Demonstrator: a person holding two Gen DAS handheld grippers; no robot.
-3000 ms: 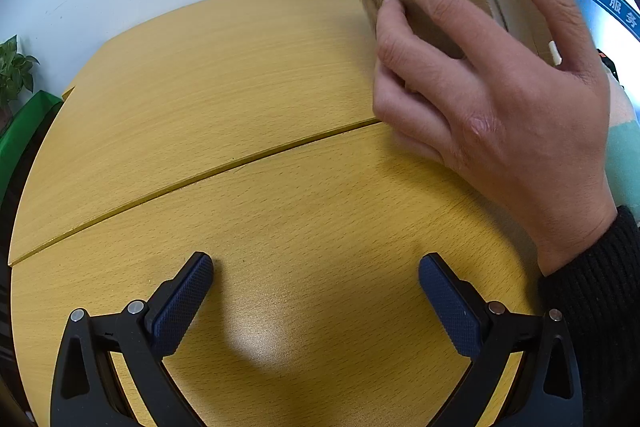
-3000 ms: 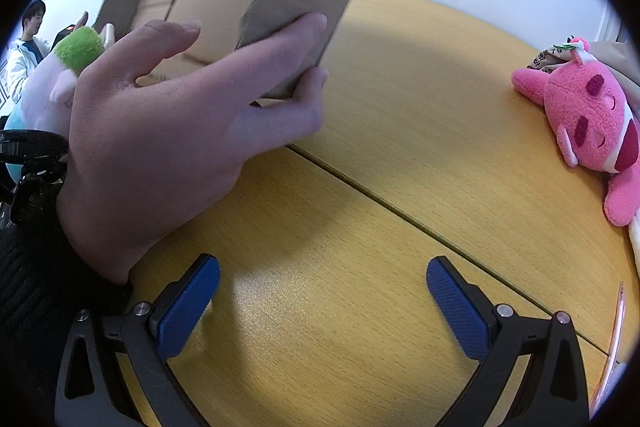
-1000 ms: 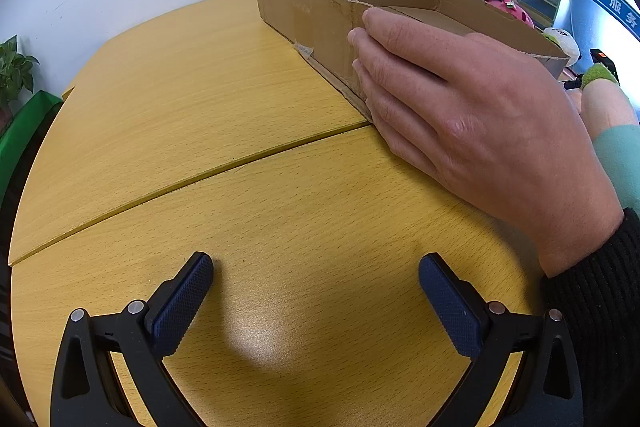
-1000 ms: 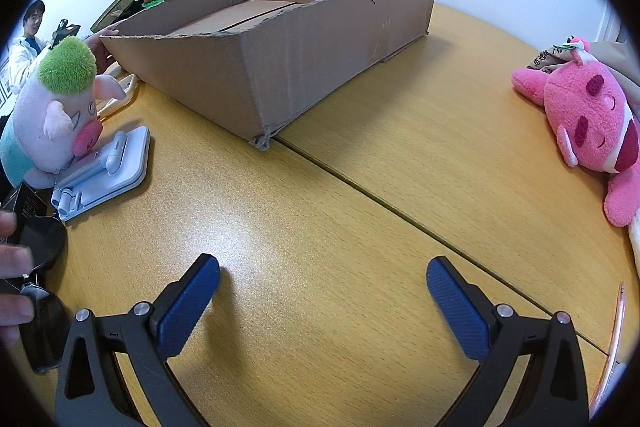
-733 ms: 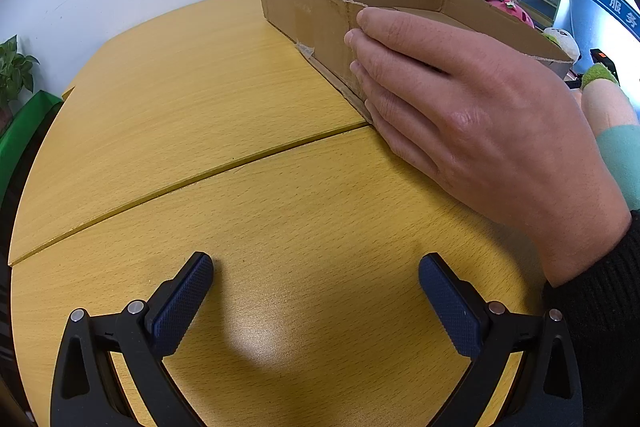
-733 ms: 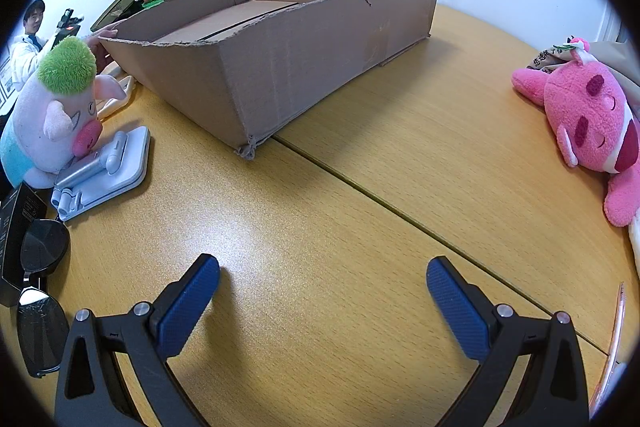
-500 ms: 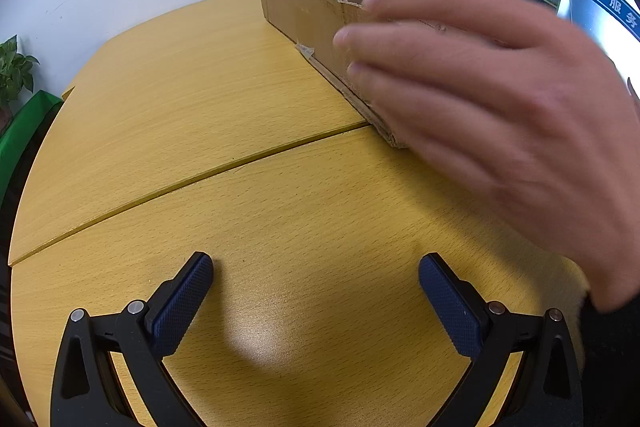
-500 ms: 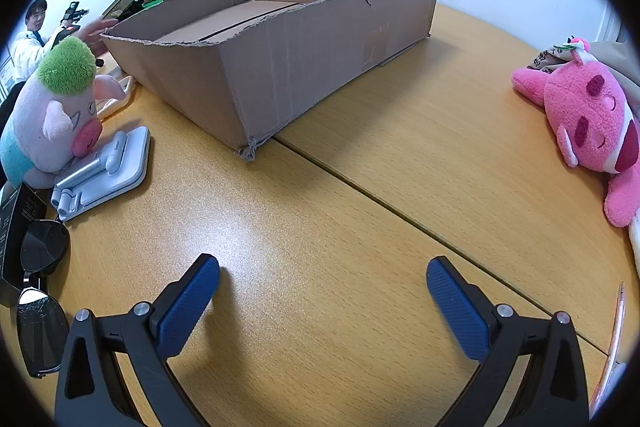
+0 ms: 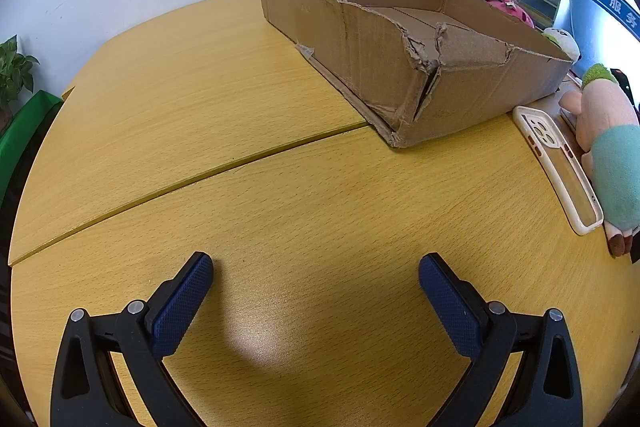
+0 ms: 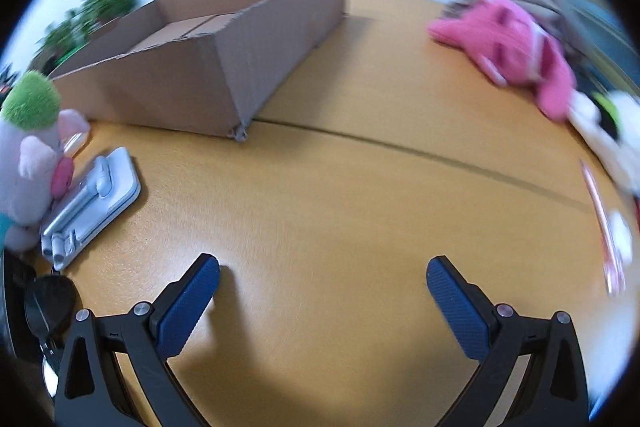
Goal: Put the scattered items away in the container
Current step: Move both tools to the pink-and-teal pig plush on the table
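Gone is the bare hand that steadied the cardboard box point(image 9: 400, 39), which now sits empty on the yellow surface point(image 9: 200, 87); the right view has swung and blurred. Both left tongs point(image 9: 316, 291) and right tongs point(image 10: 322, 291) are spread wide, holding nothing. Probably best to start with the pink plush point(image 10: 516, 39) far right: slow down, pinch its soft body squarely, then lift clear of the box's torn wall

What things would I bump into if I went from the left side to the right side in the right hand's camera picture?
Green-haired pig plush → grey folding stand → cardboard box → pink plush → white plush. Both grippers are open and hold nothing.
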